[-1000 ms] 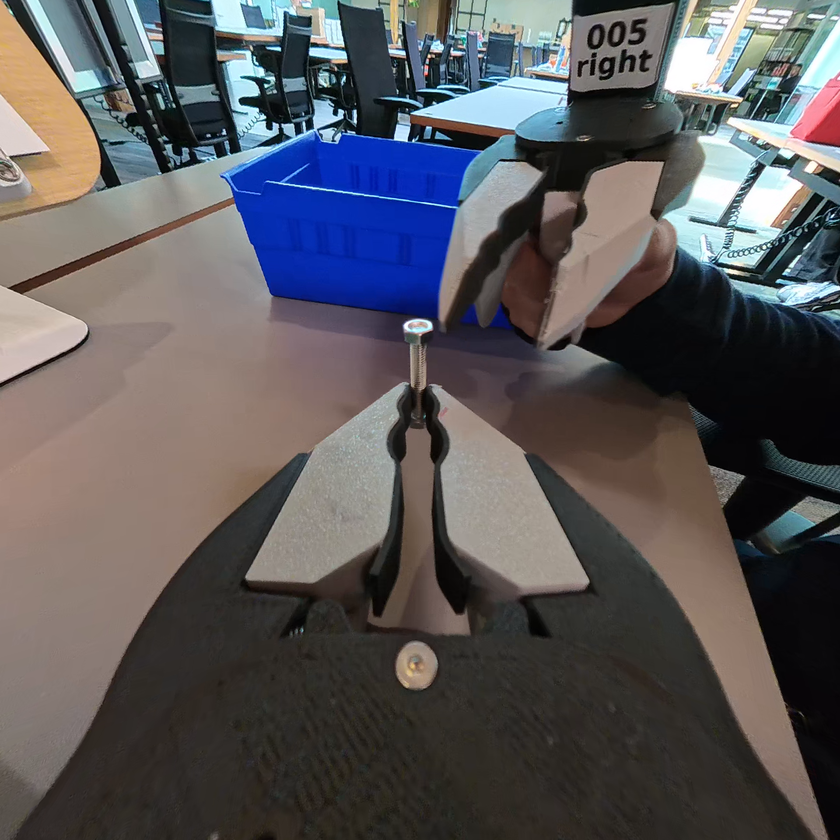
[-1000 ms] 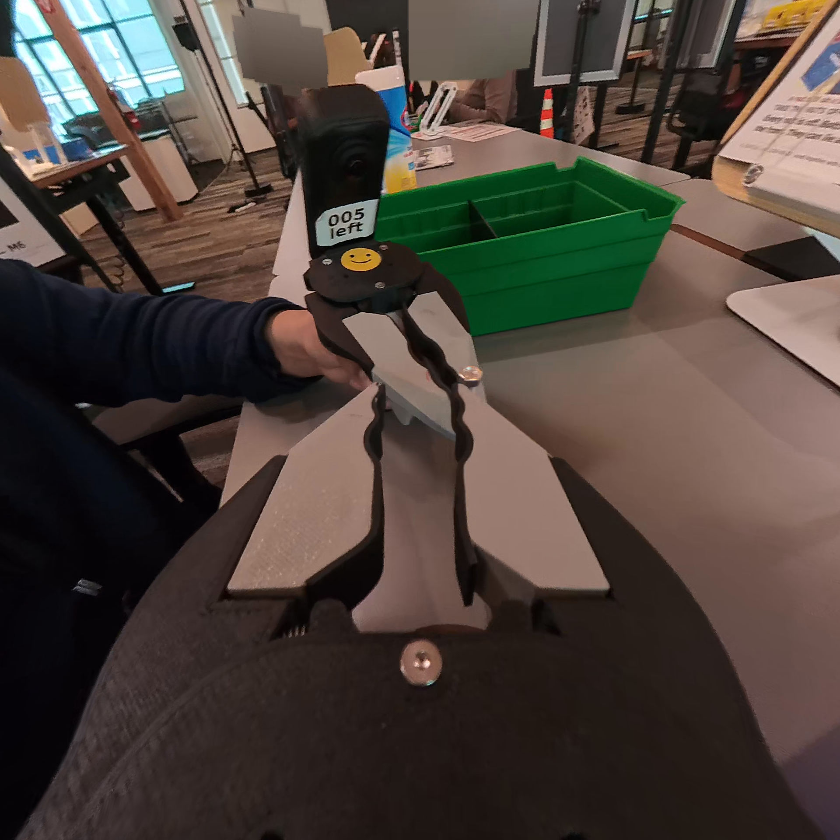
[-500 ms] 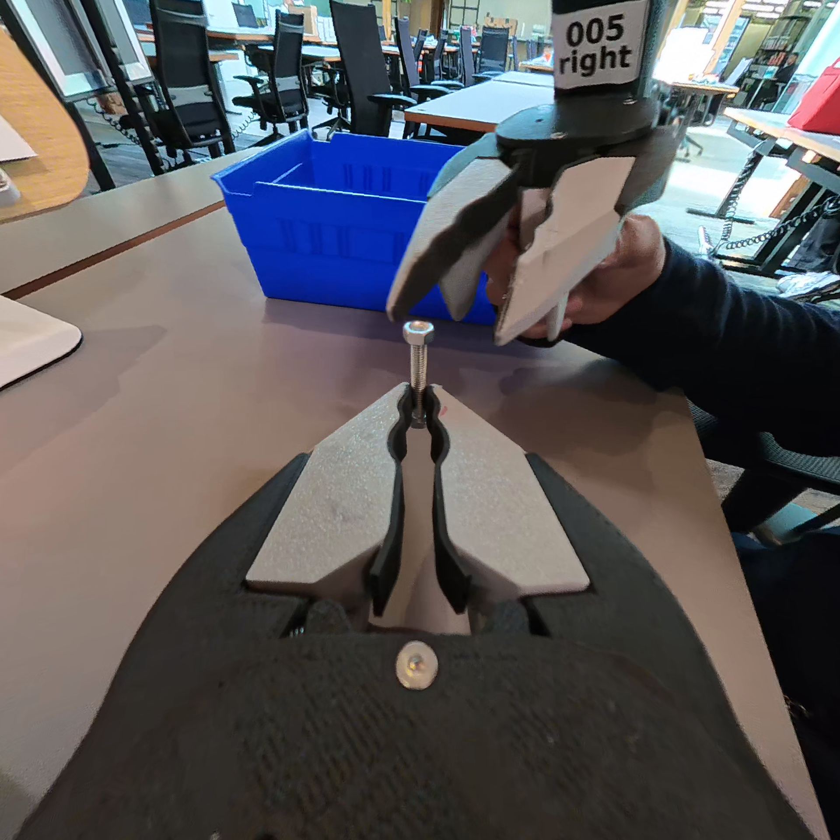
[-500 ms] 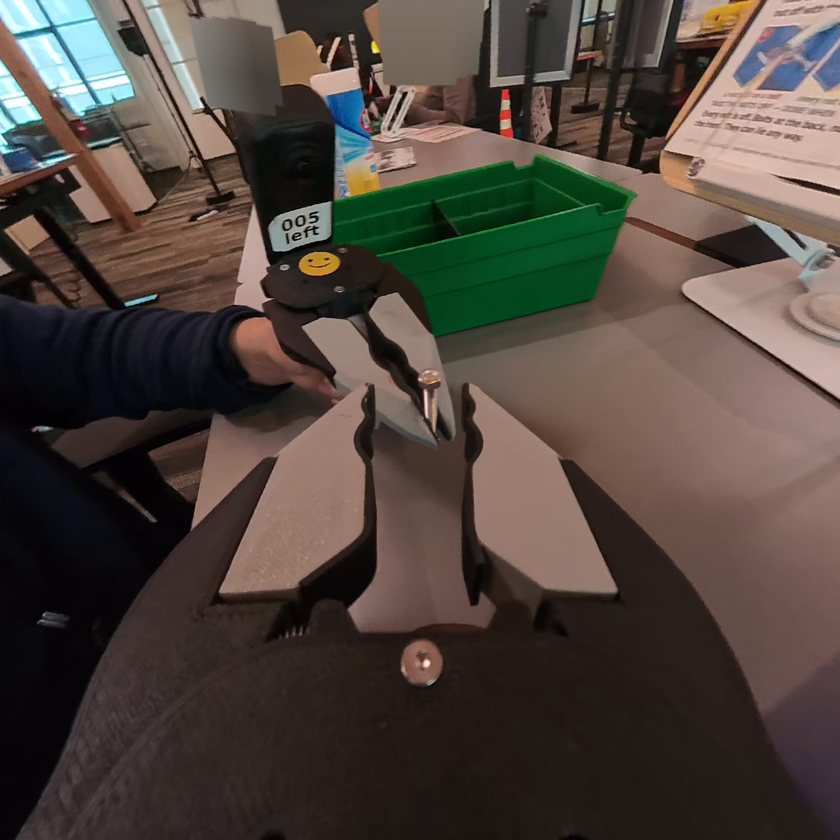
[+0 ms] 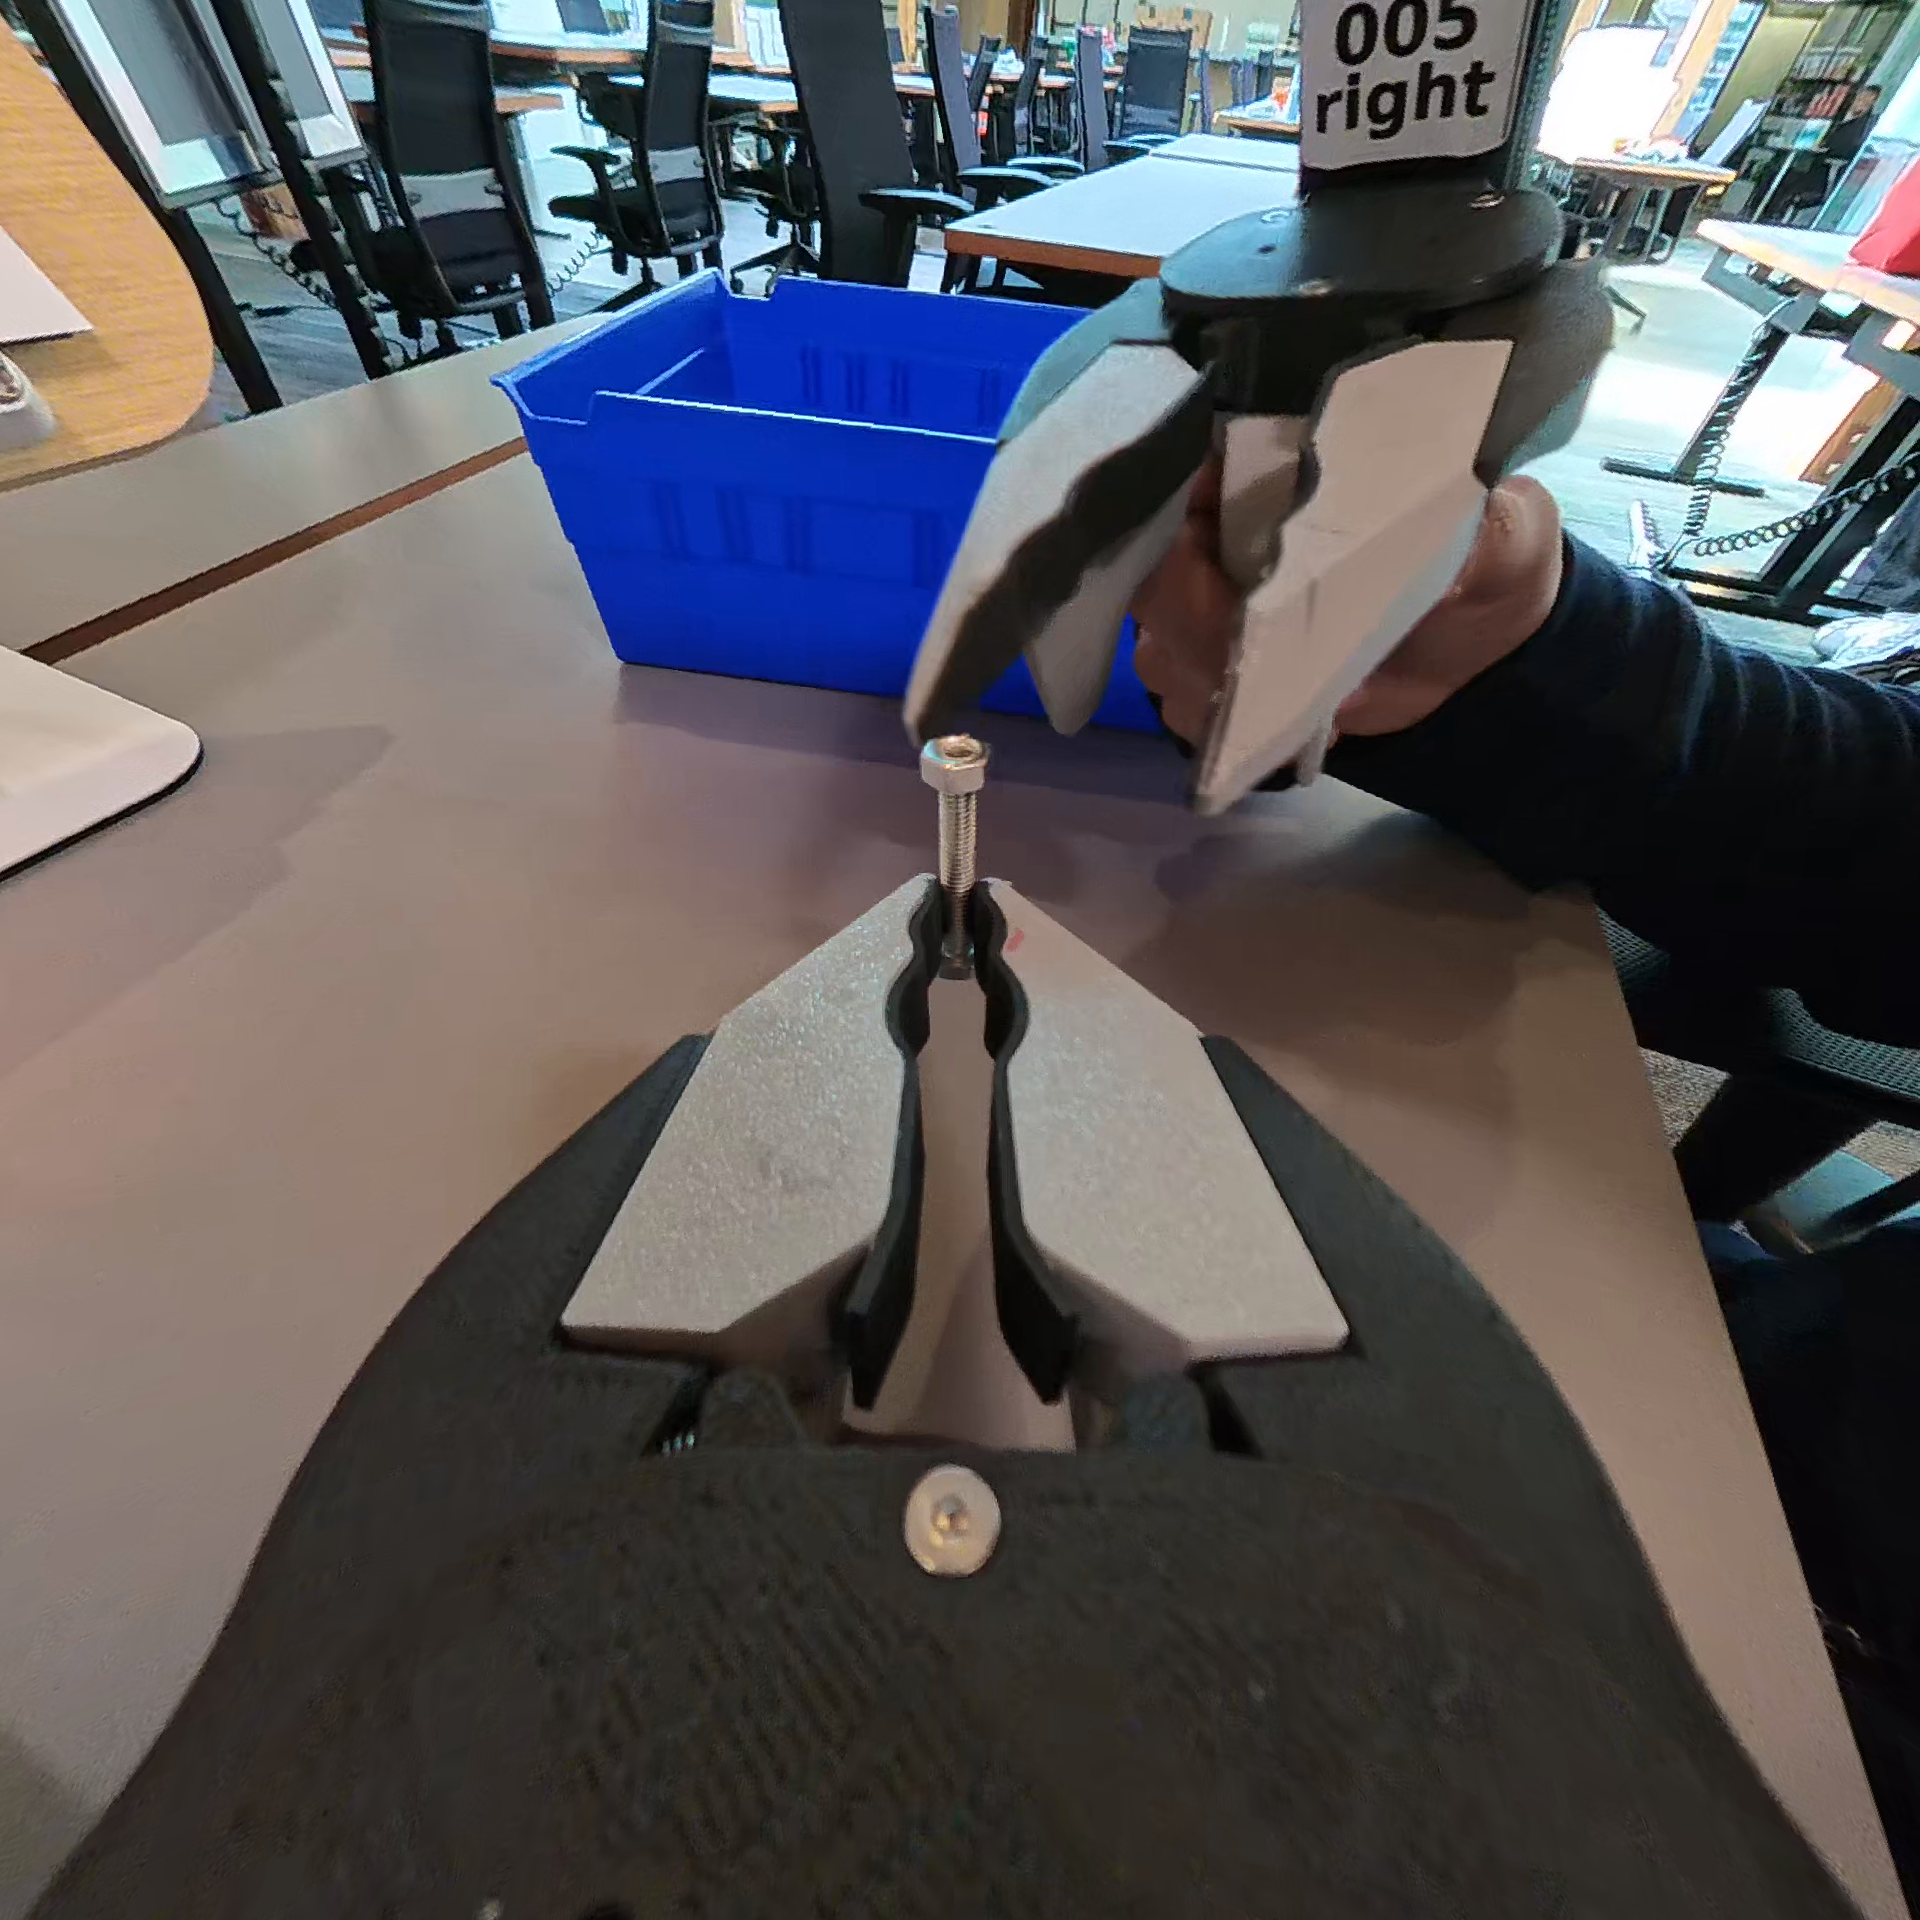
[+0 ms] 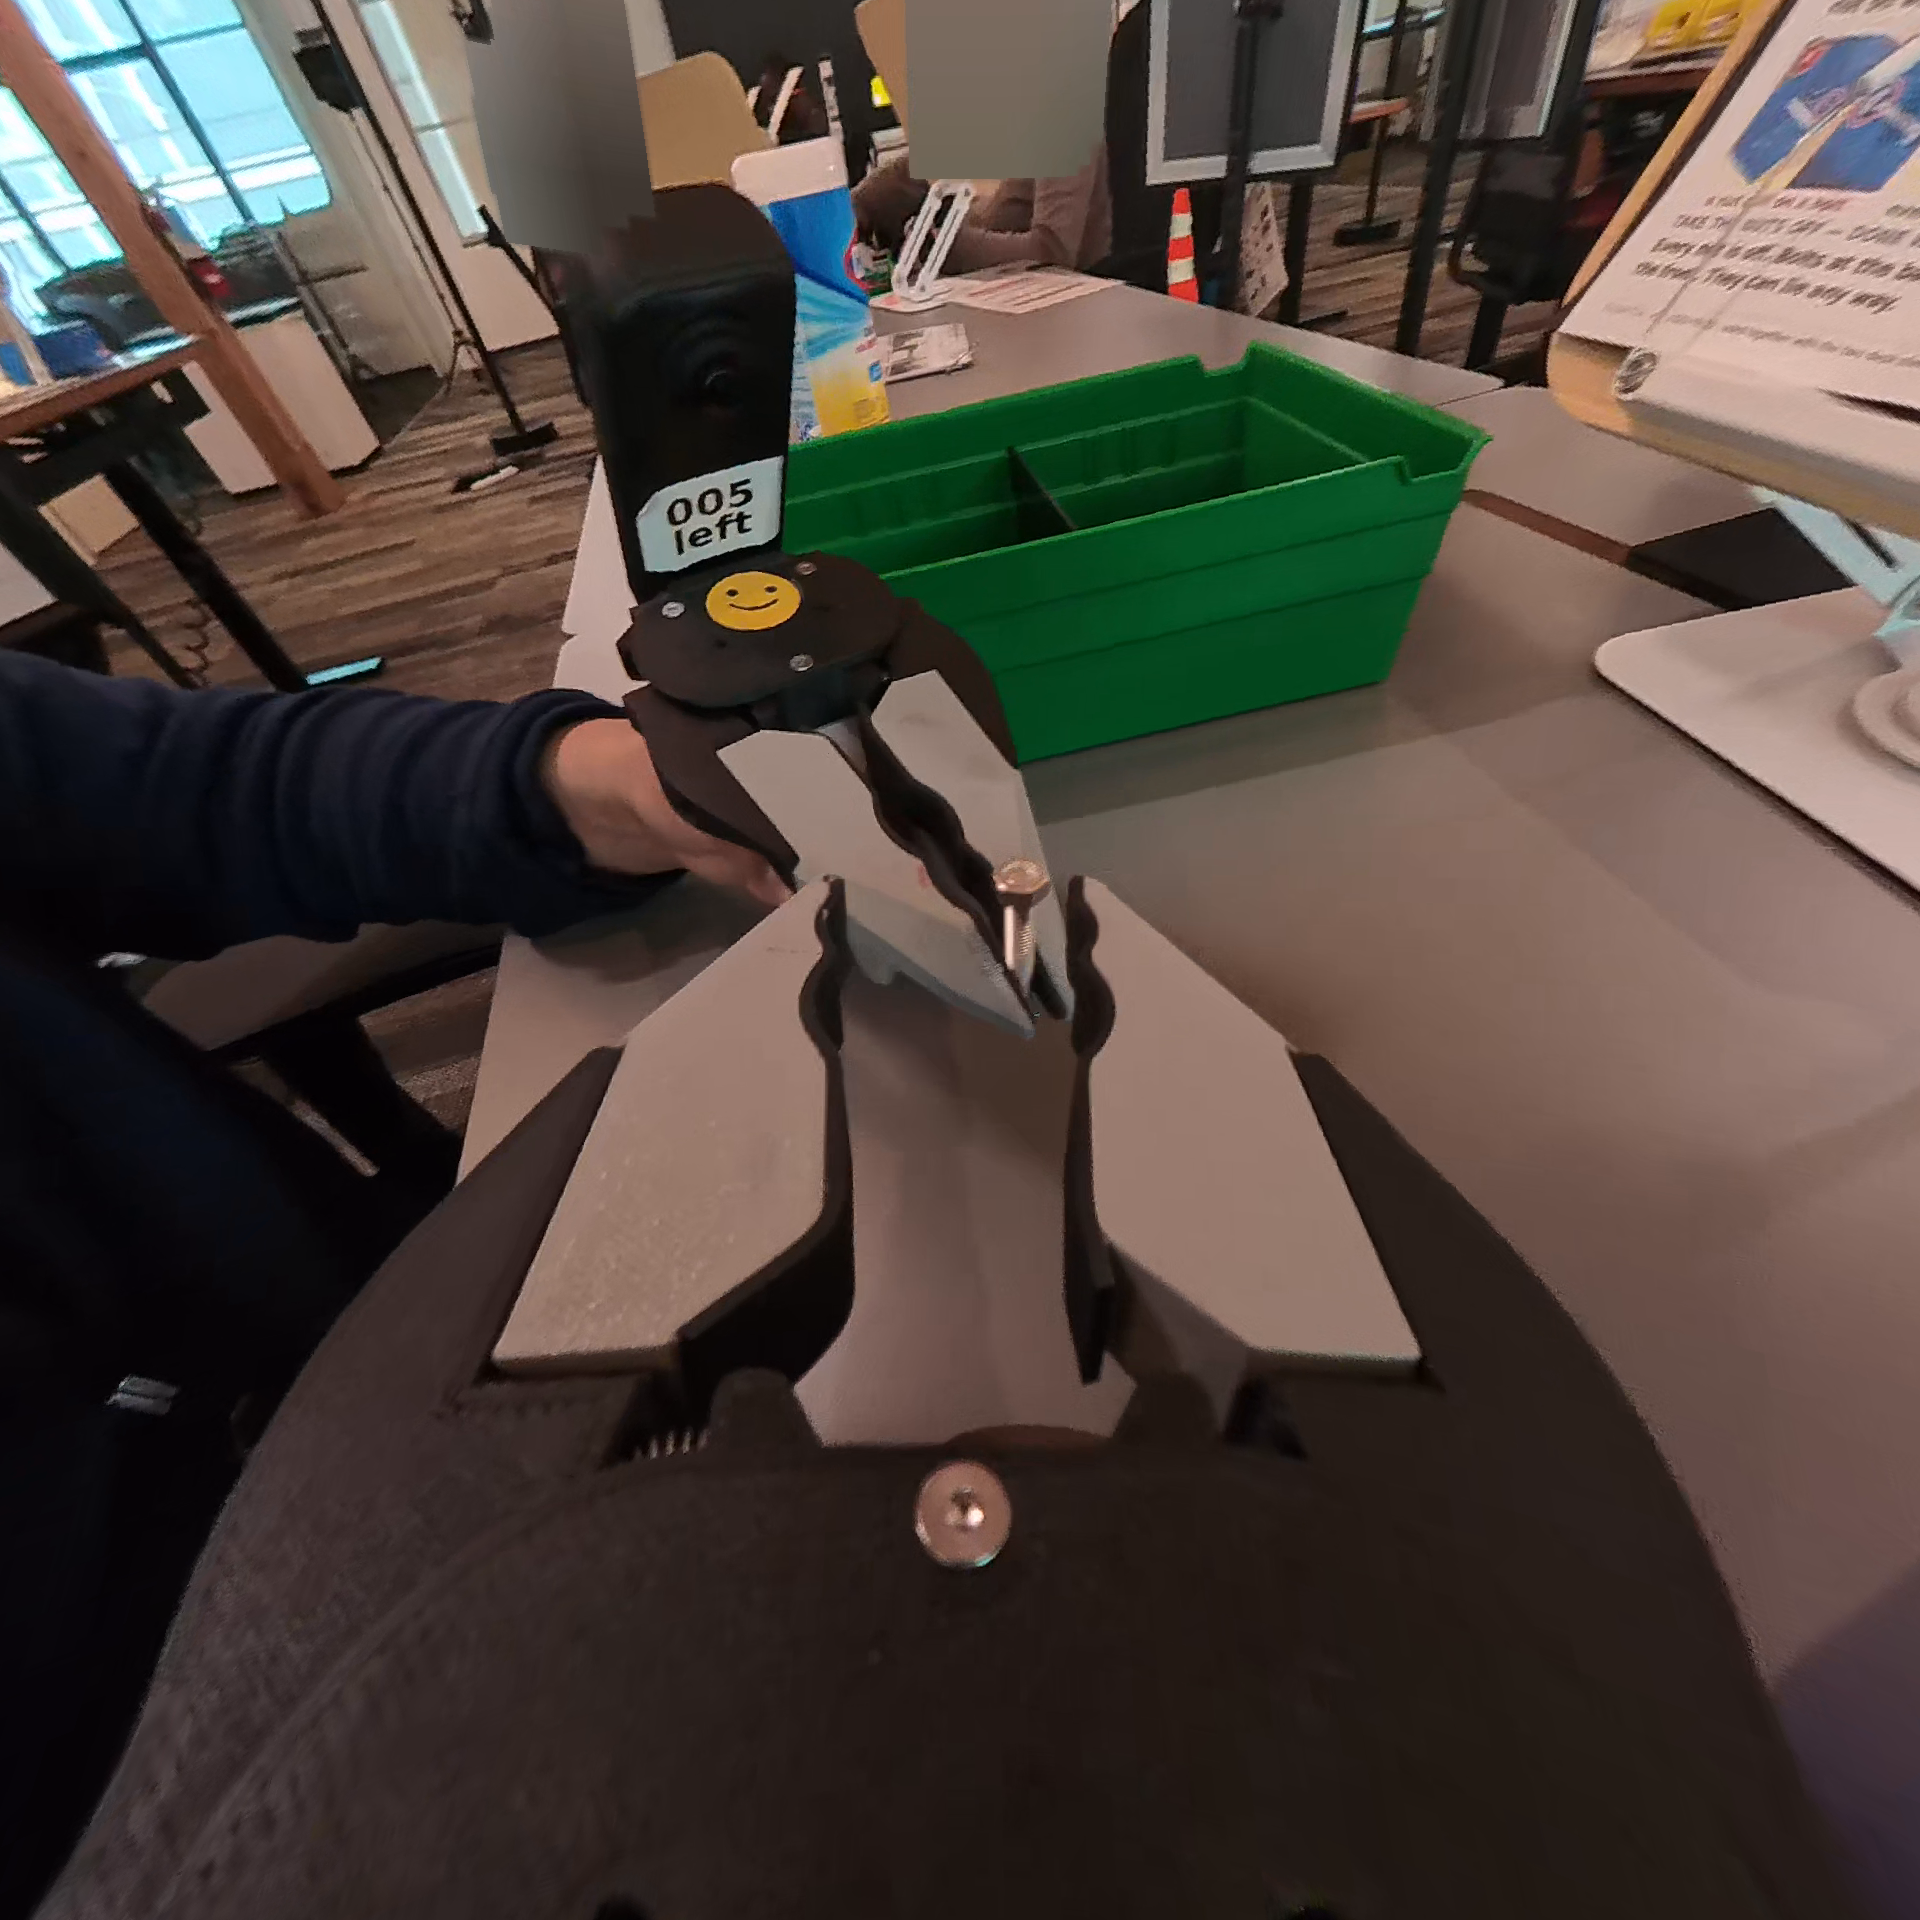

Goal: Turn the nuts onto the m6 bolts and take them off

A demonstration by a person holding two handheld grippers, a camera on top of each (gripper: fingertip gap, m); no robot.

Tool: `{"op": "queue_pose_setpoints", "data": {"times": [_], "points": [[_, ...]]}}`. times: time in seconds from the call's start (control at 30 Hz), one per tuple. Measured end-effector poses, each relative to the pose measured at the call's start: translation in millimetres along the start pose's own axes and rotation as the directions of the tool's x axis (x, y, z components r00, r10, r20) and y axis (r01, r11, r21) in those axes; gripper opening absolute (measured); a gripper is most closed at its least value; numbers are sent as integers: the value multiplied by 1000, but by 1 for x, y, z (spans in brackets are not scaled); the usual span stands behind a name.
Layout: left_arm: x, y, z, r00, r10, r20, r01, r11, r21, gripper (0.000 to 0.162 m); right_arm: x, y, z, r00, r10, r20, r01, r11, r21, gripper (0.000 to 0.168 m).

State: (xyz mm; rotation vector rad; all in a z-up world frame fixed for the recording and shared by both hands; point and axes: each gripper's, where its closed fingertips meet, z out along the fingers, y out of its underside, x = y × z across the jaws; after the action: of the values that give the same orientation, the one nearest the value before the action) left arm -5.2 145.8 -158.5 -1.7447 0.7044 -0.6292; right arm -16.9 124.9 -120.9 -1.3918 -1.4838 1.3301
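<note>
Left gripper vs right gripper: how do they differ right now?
The left gripper is shut on the bolt, holding it upright; the right gripper is open and holds nothing. The left gripper sits low over the table; the right gripper hangs above the nut at the bolt's top, one fingertip near it. Both have grey fingers with black wavy pads.

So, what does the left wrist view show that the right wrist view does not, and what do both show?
Only the left wrist view shows the blue bin and the nut at the top of the bolt.

Only the right wrist view shows the green bin, with its divider, and a spray bottle behind it.

Both show the left gripper shut on the upright bolt, the right gripper open close to it, and the grey table.
</note>
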Motion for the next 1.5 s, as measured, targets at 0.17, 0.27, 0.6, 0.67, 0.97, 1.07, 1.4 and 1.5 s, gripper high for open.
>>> {"op": "queue_pose_setpoints", "data": {"times": [0.17, 0.27, 0.6, 0.67, 0.97, 1.07, 1.4, 1.5], "points": [[-10, -3, -5, 999, -37, 26, 36, 999, 19, 3, -14, -6, -4, 997, -17, 77, 15, 999, 34, 21], [-6, -3, -3, 1000, -29, 9, 29, 999, 19, 4, 7, -5, -5, 999, 22, -28, -21, 999, 36, 37], [-16, 4, -2, 998, -49, 51, 49, 999, -5, 3, -9, 3, 0, 996, 53, 75, -53, 999, -10, 28], [-15, 1, -4, 998, -60, 36, 59, 998, 13, 3, -2, -3, -1, 998, 50, 36, -51, 998, 23, 36], [-8, 1, 1, 999, -18, 34, 18, 1000, 3, 4, -7, 2, 4, 999, 15, 36, -15, 1000, -13, 52], [-30, 0, -7, 991, -90, 102, 88, 996, 29, 3, -15, -4, -2, 993, 45, 110, -48, 998, 28, 19], [-1, -2, 3, 1000, 15, 19, -16, 1000, 8, 4, -11, 3, 8, 994, 76, 81, -75, 997, -15, 54], [-39, 2, -9, 983, -72, 172, 70, 997, 16, 3, -20, -3, 0, 989, 47, 140, -50, 999, 18, 19]]}}
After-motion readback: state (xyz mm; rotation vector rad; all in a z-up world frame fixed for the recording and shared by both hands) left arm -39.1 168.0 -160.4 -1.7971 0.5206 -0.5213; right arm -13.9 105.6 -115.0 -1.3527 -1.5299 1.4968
